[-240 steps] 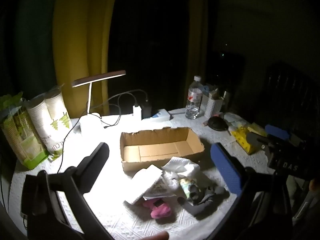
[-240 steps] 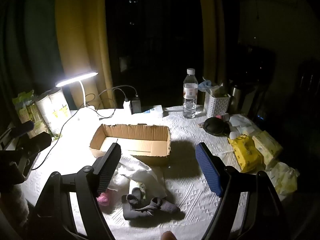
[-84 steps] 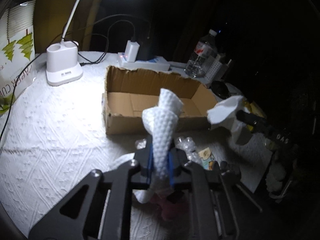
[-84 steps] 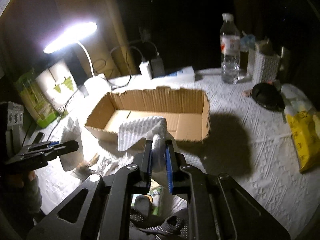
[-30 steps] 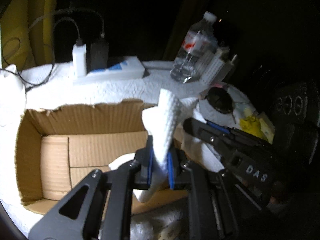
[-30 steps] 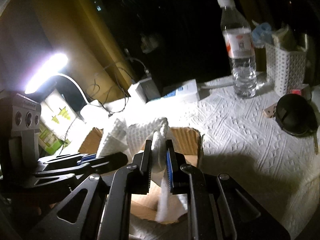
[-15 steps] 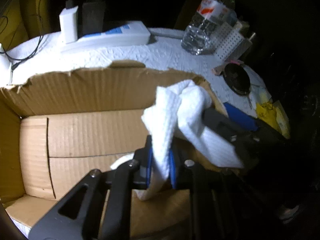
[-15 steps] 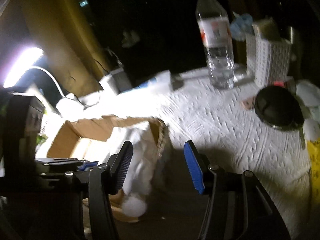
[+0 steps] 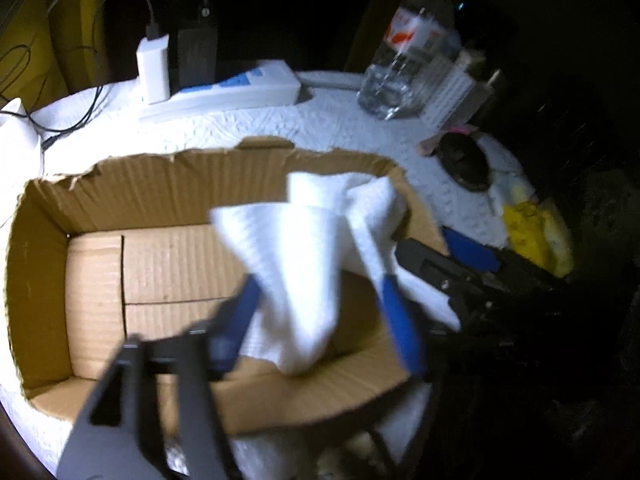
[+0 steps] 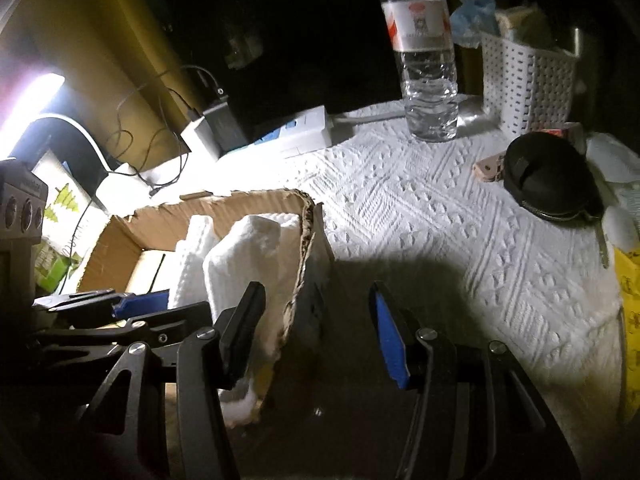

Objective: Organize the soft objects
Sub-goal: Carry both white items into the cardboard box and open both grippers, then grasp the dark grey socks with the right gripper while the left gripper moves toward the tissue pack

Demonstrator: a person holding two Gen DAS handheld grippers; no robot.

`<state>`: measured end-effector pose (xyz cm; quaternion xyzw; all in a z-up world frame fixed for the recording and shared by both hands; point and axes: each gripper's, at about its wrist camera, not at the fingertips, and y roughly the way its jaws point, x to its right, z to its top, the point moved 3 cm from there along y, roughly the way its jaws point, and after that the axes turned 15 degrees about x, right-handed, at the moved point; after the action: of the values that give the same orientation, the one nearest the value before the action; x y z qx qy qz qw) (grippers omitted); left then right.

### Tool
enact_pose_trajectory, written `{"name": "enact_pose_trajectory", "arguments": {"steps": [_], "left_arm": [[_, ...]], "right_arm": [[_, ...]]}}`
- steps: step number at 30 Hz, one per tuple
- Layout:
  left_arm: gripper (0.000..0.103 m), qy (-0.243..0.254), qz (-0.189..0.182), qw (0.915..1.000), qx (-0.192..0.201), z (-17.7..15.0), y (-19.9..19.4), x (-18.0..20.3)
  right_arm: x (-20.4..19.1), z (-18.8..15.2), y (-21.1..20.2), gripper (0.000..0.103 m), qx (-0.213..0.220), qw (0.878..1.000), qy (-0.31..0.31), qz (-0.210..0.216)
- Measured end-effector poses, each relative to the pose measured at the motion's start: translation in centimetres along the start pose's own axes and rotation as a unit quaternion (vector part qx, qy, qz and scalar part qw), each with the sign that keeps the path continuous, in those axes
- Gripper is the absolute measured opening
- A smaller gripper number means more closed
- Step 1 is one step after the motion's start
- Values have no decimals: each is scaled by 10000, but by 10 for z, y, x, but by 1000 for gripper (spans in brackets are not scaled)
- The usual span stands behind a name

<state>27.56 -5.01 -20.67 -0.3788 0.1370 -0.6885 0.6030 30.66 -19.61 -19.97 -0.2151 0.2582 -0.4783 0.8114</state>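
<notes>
An open cardboard box (image 9: 92, 264) sits on the white tablecloth; it also shows in the right wrist view (image 10: 136, 236). Two white cloths lie at its right end: one (image 9: 304, 272) drops between my left gripper's spread fingers, the other (image 9: 372, 200) leans on the box's right wall. In the right wrist view both cloths (image 10: 248, 256) sit inside the box. My left gripper (image 9: 320, 316) is open over the box. My right gripper (image 10: 320, 328) is open and empty, just outside the box's right wall.
A water bottle (image 10: 424, 52), white basket (image 10: 528, 80), power strip (image 10: 304, 132) and chargers stand at the back. A black pouch (image 10: 548, 176) and yellow packet (image 9: 532, 236) lie to the right. The lamp (image 10: 36, 104) glows at left.
My left gripper has opened and let go of its white cloth, which falls into the box. My right gripper, open since half a second ago, has drawn back from the box.
</notes>
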Motion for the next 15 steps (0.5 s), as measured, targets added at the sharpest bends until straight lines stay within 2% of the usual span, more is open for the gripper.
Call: {"name": "enact_pose_trajectory", "arguments": {"steps": [15], "left_arm": [[70, 123, -47, 9986, 505, -10, -65, 1]], "right_arm": [[-26, -1, -64, 57, 346, 9992, -86, -169]]}}
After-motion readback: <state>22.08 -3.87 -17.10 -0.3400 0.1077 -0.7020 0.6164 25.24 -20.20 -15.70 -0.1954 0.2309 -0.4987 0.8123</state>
